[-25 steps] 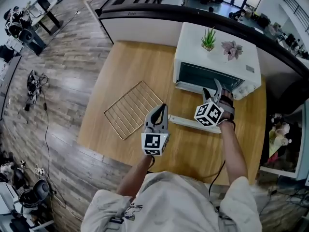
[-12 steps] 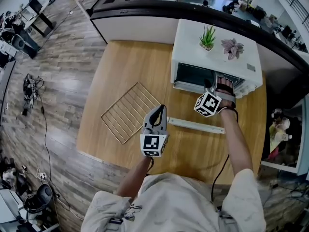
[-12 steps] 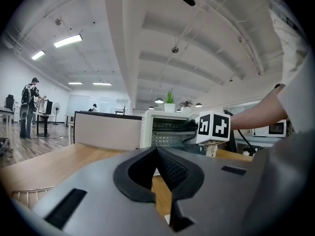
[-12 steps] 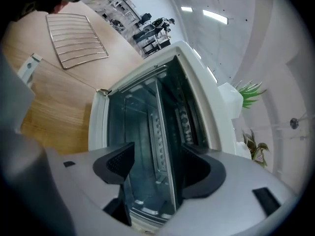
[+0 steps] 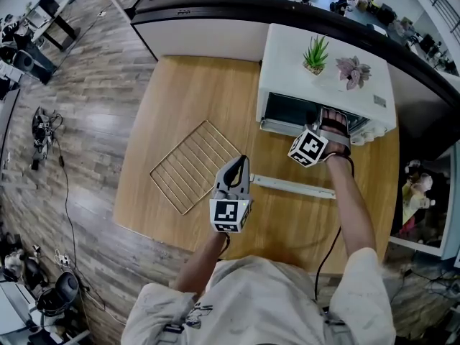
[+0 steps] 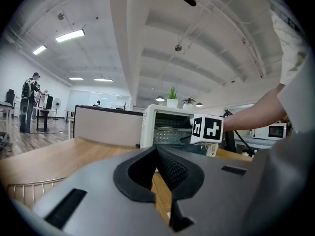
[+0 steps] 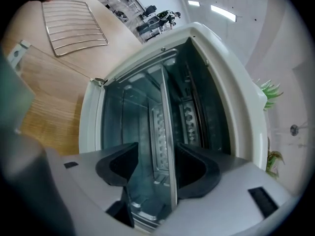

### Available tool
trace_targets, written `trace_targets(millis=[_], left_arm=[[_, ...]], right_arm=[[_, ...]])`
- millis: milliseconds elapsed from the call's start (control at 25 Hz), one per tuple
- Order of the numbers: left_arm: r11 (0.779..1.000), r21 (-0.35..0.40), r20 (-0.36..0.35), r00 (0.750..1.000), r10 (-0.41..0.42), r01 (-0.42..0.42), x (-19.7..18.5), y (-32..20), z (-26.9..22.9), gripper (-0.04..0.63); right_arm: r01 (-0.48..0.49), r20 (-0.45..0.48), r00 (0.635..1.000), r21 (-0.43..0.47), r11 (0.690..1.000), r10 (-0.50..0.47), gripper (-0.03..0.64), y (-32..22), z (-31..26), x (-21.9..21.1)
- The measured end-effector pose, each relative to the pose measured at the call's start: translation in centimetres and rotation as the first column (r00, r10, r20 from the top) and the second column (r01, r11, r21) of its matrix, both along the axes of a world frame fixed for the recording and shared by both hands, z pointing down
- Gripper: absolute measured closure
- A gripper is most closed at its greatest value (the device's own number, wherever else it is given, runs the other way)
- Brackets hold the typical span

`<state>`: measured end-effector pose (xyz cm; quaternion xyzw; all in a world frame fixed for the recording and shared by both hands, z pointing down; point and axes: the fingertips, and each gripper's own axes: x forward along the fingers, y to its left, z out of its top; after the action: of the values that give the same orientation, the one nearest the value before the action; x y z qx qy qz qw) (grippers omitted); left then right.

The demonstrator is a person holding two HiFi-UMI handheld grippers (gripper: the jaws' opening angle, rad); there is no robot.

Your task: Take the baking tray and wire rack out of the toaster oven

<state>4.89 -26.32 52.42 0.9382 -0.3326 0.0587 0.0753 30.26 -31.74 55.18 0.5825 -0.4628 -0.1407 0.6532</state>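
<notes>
The white toaster oven [image 5: 327, 77] stands at the table's far right with its door [image 5: 291, 185] folded down. My right gripper [image 5: 327, 118] reaches into the oven mouth. In the right gripper view the baking tray's thin metal rim [image 7: 169, 146] runs edge-on between the jaws of my right gripper [image 7: 155, 166]; the jaws have just been closing around it, and a gap still shows on one side. The wire rack [image 5: 192, 164] lies flat on the table, left of the oven. My left gripper [image 5: 236, 165] hovers beside it, shut on nothing [image 6: 157, 151].
Two small potted plants [image 5: 315, 54] [image 5: 357, 70] sit on the oven's top. A dark counter [image 5: 208, 13] runs behind the table. The folded-down door lies between me and the oven. The wooden table [image 5: 165, 92] has bare wood at its far left.
My right gripper has moved forward from above the door into the oven mouth and rolled. The left gripper and the wire rack stay about where they were.
</notes>
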Motion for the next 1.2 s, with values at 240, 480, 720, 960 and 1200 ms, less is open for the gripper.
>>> trace_targets(millis=[240, 480, 720, 960, 1200], left_arm=[[1.000, -0.013, -0.005, 1.000, 0.004, -0.004, 0.0, -0.2, 0.4, 0.580], [1.000, -0.023, -0.005, 1.000, 0.009, -0.009, -0.1, 0.0, 0.6, 0.581], [1.000, -0.017, -0.012, 1.000, 0.007, -0.007, -0.3, 0.0, 0.3, 0.581], [1.000, -0.013, -0.018, 1.000, 0.001, -0.002, -0.6, 0.0, 0.1, 0.580], [1.000, -0.006, -0.025, 1.000, 0.001, -0.001, -0.5, 0.2, -0.3, 0.580]], right_arm=[[-0.013, -0.111, 0.994, 0.085, 0.996, 0.023, 0.540, -0.8, -1.7, 0.9], [-0.019, -0.159, 0.987, 0.072, 0.997, 0.030, 0.543, -0.8, -1.8, 1.0], [-0.025, -0.156, 0.987, 0.067, 0.997, 0.035, 0.545, -0.8, -1.8, 1.0], [-0.036, -0.140, 0.989, 0.060, 0.998, 0.044, 0.546, -0.6, -1.8, 0.9], [-0.027, -0.118, 0.992, 0.056, 0.998, 0.034, 0.548, 0.3, -1.8, 0.1]])
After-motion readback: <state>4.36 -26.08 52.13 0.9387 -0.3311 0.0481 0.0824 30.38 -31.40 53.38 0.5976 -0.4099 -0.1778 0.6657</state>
